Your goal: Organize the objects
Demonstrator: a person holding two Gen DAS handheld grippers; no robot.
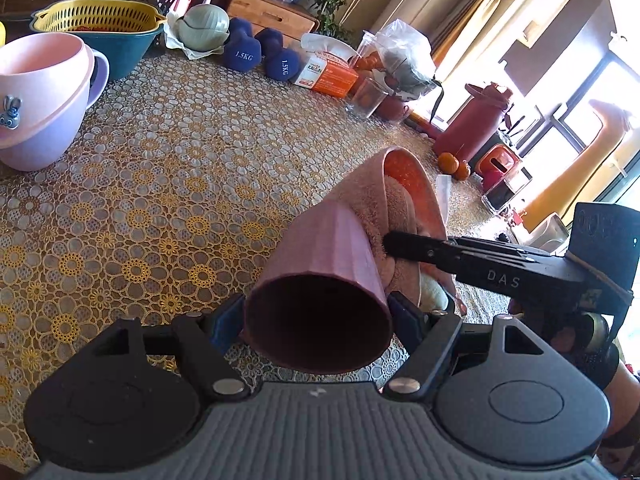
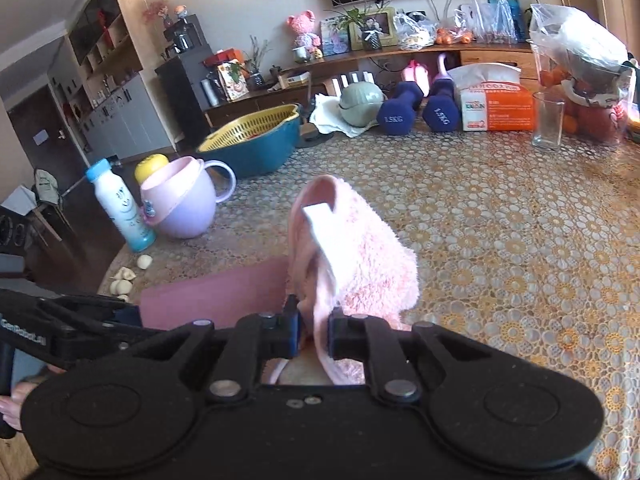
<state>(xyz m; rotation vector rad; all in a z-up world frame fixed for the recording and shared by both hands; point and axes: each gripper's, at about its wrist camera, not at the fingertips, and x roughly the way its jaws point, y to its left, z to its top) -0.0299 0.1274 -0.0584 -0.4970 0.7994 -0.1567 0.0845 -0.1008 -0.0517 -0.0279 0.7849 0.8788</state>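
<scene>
While the pink cup is held above the worktop, tilted with its open mouth toward the left wrist camera, the left gripper clamps it on both sides near the rim, jaws spread wide to the cup's width. A fluffy pink towel is draped over the cup's far end; its white label shows in the right wrist view. The right gripper has its jaws closed almost fully, pinching a fold of the towel just beside the cup. In the left wrist view the right gripper's dark fingers reach in from the right and press into the cloth.

On the worktop, covered with a gold floral lace cloth, a lilac mug with a pink inner bowl stands to the left, a white bottle with a blue cap beside it. Behind are a teal basin with a yellow strainer, a pale green lidded pot on a white cloth, two blue dumbbells, an orange and white tissue pack and an empty glass. A dark red flask and two oranges stand at the far right edge. Garlic cloves lie near the left edge.
</scene>
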